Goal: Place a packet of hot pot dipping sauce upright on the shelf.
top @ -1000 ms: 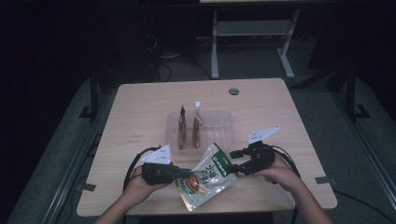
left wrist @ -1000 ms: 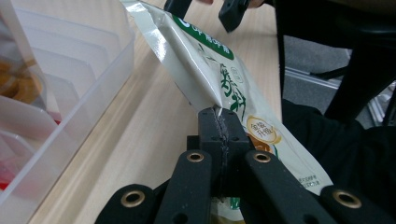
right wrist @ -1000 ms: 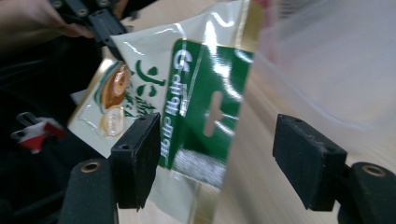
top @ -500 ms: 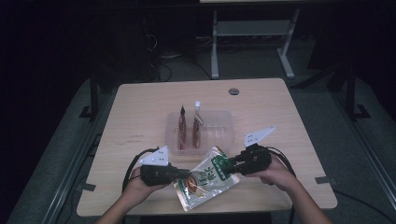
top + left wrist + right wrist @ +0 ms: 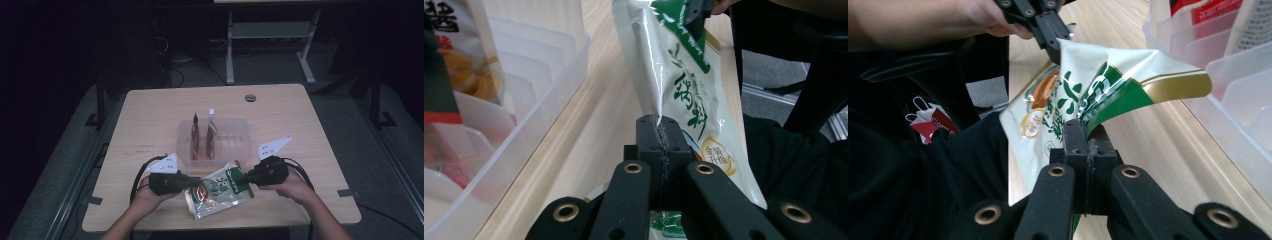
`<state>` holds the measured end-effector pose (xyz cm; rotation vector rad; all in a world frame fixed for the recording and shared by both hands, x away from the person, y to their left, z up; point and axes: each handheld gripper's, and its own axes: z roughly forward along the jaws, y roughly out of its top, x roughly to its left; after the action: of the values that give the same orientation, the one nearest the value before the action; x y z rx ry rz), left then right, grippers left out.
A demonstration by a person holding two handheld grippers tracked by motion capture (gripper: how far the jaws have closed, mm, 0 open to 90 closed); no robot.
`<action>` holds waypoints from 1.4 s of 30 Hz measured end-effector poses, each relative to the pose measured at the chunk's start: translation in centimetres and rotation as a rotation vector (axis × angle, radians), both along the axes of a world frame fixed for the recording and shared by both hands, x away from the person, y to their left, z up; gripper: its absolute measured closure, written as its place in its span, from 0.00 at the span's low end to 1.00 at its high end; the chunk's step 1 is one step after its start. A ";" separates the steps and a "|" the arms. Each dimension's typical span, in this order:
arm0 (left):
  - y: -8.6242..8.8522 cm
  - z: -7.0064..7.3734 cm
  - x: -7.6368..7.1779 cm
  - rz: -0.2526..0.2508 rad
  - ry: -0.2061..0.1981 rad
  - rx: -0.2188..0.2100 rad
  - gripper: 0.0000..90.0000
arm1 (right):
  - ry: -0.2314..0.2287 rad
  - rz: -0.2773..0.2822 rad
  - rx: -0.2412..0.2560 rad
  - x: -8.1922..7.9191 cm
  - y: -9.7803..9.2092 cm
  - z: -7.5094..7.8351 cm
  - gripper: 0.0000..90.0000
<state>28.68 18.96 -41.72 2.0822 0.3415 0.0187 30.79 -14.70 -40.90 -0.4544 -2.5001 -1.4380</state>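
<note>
Nearest to me, my left gripper has its jaws clamped tight on one edge of a green and white snack pouch, and my right gripper has its jaws pinched shut on the green top corner of the same pouch. I hold it between both at the near edge of the surface, lifted and tilted, probably so it can be steered upright toward a slot. Compared with a second ago, the pouch sits slightly farther from me and more raised, and my right gripper has drawn in toward the left one. Just beyond stands a clear divided tray, with two packets already upright in its left slots, while the right slots look free
</note>
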 end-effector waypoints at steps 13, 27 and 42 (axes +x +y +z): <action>-0.2 0.2 0.4 0.040 -0.014 -0.004 0.91 | -0.004 0.010 0.091 -0.5 -0.2 1.2 1.00; 0.3 0.7 0.1 0.119 -0.041 0.007 0.56 | -0.013 0.012 0.178 -1.0 -0.1 2.6 1.00; -0.3 0.5 -0.7 0.070 -0.023 0.048 0.52 | -0.048 -0.074 0.259 -1.3 -1.1 4.2 1.00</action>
<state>28.01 18.66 -41.22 2.1150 0.4038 0.0935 29.51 -15.77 -36.68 -0.4707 -2.3079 -1.7906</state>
